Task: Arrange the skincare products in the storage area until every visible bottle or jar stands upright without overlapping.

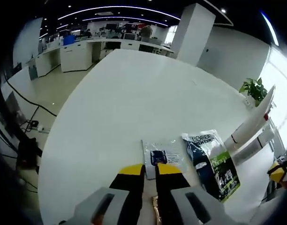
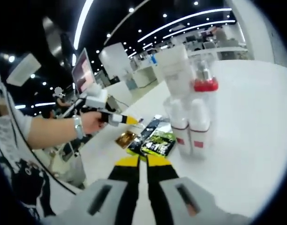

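Observation:
In the right gripper view, two white bottles with red bands (image 2: pixel 189 123) stand upright side by side on the white table (image 2: pixel 256 140). Behind them are a clear bottle with a red cap (image 2: pixel 205 80) and a blurred white container (image 2: pixel 174 70). To their left lie a dark green sachet (image 2: pixel 158 142) and a gold sachet (image 2: pixel 126 138). My right gripper (image 2: pixel 143 161) is shut and empty, short of the sachets. A hand holds my left gripper (image 2: pixel 129 121) above the gold sachet. In the left gripper view, my left gripper (image 1: pixel 150 169) is shut, just short of a silver sachet (image 1: pixel 160 157) and a L'Oreal sachet (image 1: pixel 213 165). The white bottles (image 1: pixel 250 125) are at the right.
The white table (image 1: pixel 134 103) stretches far ahead, with a potted plant (image 1: pixel 253 89) beyond its right side. Office desks (image 1: pixel 82 51) and cables on the floor (image 1: pixel 31 124) lie to the left. A person's forearm (image 2: pixel 49 131) reaches in from the left.

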